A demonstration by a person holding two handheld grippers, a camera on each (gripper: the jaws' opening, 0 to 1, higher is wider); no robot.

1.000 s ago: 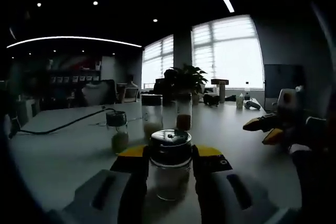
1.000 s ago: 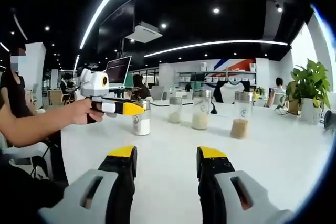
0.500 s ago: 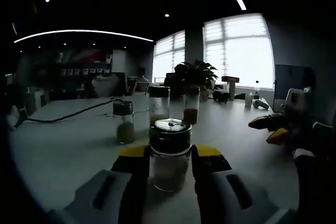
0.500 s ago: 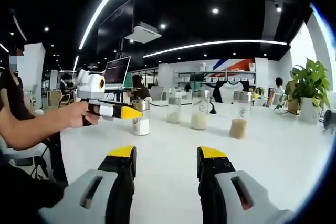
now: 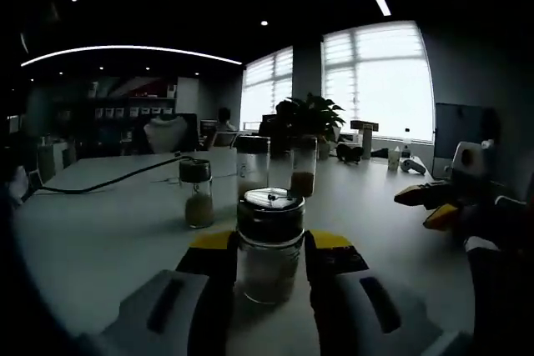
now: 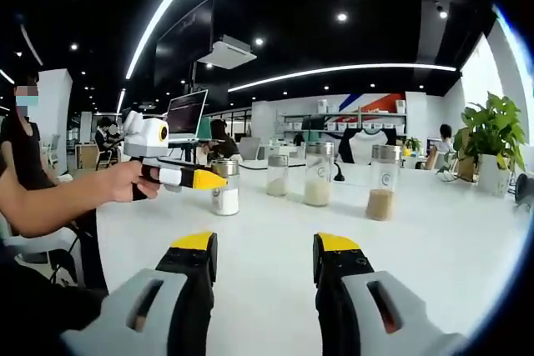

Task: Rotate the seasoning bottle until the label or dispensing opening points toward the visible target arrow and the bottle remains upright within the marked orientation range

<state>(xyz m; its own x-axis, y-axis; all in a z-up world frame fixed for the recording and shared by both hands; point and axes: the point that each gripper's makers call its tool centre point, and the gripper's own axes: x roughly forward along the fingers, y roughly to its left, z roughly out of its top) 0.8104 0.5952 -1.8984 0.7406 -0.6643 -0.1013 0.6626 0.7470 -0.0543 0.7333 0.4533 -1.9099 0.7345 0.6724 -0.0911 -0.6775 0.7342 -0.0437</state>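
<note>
— Bottle position? And the tongs?

— Seasoning bottle (image 5: 269, 248) stands upright on the near table (image 5: 100, 248), clamped between the left gripper (image 5: 269, 254) jaws; right gripper (image 6: 264, 258) gapes, holding nothing.

— Handling?

— Probably glass: rigid, slick, breakable, light. Grip the body below the cap.

— Count?

— Four bottles: three others (image 5: 196, 203) stand farther off.

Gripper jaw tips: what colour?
Yellow, on black jaws. Clearest on the right gripper in the right gripper view.
</note>
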